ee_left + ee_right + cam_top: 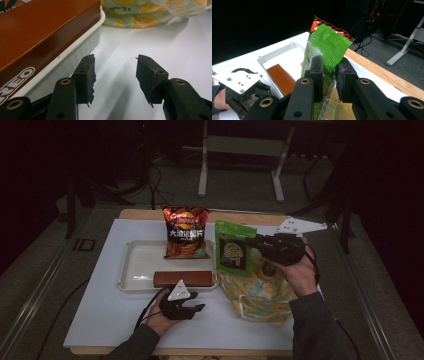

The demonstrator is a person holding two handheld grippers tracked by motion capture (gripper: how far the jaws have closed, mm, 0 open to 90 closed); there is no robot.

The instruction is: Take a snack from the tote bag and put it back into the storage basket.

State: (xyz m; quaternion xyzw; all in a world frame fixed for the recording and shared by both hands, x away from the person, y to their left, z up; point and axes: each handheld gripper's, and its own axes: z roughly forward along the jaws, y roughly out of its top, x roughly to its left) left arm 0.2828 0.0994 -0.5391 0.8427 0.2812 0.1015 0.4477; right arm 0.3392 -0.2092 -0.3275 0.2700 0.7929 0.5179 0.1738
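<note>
2 snack bags (186,232) (234,248), 1 box (182,278), 1 tray (131,265), 1 sack (260,295)

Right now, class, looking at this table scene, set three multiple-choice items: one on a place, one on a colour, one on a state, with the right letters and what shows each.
1. Where does the brown box lie?
A. in the white tray
B. on the floor
C. on the patterned bag

2. What colour is the packet in the right claw?
A. blue
B. green
C. white

3. How does the left claw stand?
A. clamped on the box
B. clamped on the tray's rim
C. open with nothing between its jaws

Answers:
1 A: the high view shows the box along the tray's near edge.
2 B: the right gripper view shows a green packet pinched between the jaws.
3 C: the left gripper view shows bare white table in the gap, the tray beside it.
</note>
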